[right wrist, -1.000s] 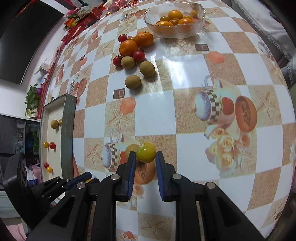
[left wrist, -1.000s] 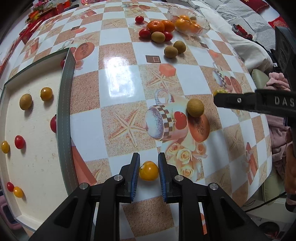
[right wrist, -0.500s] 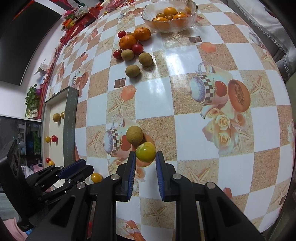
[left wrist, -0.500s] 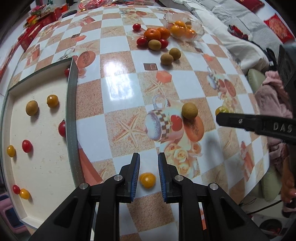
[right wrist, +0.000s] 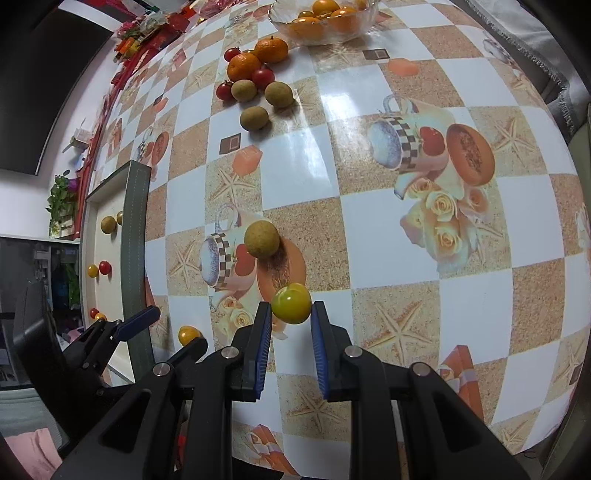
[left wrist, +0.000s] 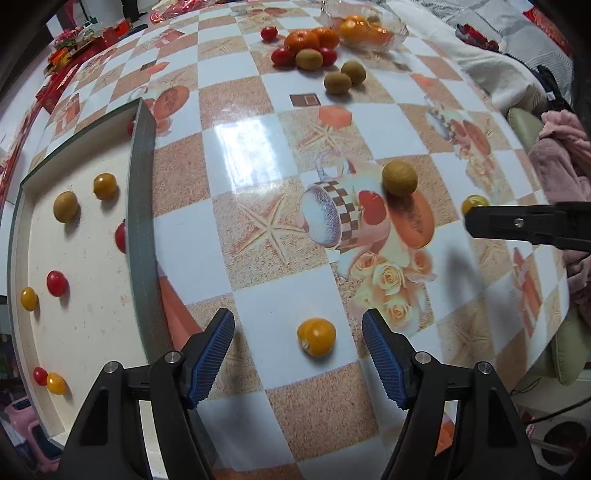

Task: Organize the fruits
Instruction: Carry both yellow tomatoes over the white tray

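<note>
My left gripper [left wrist: 297, 328] is open above the table, with a small orange-yellow tomato [left wrist: 316, 336] lying free on the cloth between its fingers. My right gripper [right wrist: 290, 317] is shut on a yellow-green tomato [right wrist: 291, 303] held above the table; it also shows in the left wrist view [left wrist: 474, 202]. A brown round fruit [left wrist: 399, 178] lies near it on the printed cup picture. A cream tray [left wrist: 92, 295] at the left holds several small red, yellow and brown fruits.
At the far side lie oranges [left wrist: 302, 40], red tomatoes, brown fruits [left wrist: 337, 82] and a glass bowl [left wrist: 391, 35] of oranges. The table's edge runs at the right, with cushions and pink cloth [left wrist: 561, 155] beyond.
My left gripper opened, let go of the orange-yellow tomato and rose; the tomato now lies on the table. My right gripper drew back with the yellow-green tomato.
</note>
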### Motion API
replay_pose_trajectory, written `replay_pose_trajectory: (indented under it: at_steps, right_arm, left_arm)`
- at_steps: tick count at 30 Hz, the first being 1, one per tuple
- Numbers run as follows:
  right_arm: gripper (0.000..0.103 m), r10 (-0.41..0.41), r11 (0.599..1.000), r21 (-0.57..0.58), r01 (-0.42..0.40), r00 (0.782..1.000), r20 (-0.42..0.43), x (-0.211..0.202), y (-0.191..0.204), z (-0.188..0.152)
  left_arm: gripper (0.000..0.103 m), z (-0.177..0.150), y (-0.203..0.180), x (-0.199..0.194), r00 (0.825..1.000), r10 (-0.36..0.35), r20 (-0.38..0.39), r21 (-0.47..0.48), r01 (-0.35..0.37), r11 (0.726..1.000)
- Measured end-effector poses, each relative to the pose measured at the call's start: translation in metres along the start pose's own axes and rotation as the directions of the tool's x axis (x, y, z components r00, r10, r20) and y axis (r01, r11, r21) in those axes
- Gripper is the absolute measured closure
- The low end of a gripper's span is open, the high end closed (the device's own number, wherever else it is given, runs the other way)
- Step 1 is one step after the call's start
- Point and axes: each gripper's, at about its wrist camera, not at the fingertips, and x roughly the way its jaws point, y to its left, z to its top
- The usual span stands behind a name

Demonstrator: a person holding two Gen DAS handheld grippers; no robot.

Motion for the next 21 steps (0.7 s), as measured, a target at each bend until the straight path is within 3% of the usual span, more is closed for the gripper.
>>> replay_pose_trajectory:
  at_steps: [2, 4, 7, 14, 21]
  right_arm:
    - [0.08, 0.0, 1.0, 0.004, 0.0, 1.0, -0.002, 0.0, -0.001, -0.001]
    - [0.08, -0.001, 1.0, 0.009, 0.001, 1.0, -0.002, -0.001, -0.002, -0.001]
    - [0.08, -0.001, 1.0, 0.01, 0.001, 1.0, 0.002, -0.002, -0.002, 0.0]
    - [0.08, -0.002, 1.0, -0.019, 0.002, 1.0, 0.009, -0.007, 0.009, 0.002]
    - [0.08, 0.0, 0.998, -0.064, 0.0, 1.0, 0.007, -0.009, 0.03, 0.004]
  left_arm:
    - [0.056, 0.001, -0.003, 0.005, 1.0, 0.02, -0.018, 0.018, -0.02, 1.0]
    - [0.06, 0.001, -0.007, 0.007, 0.999, 0.046, -0.023, 0.035, -0.045, 0.998]
    - [0.078, -0.003, -0.009, 0.008, 0.999, 0.04, -0.023, 0.042, -0.039, 0.998]
    - [0.08, 0.0, 0.011, 0.002, 0.997, -0.066, -0.031, -0.078, 0.063, 0.995]
    - [0.08, 0.001, 0.026, -0.025, 0.996, -0.085, 0.026, -0.098, 0.087, 0.991]
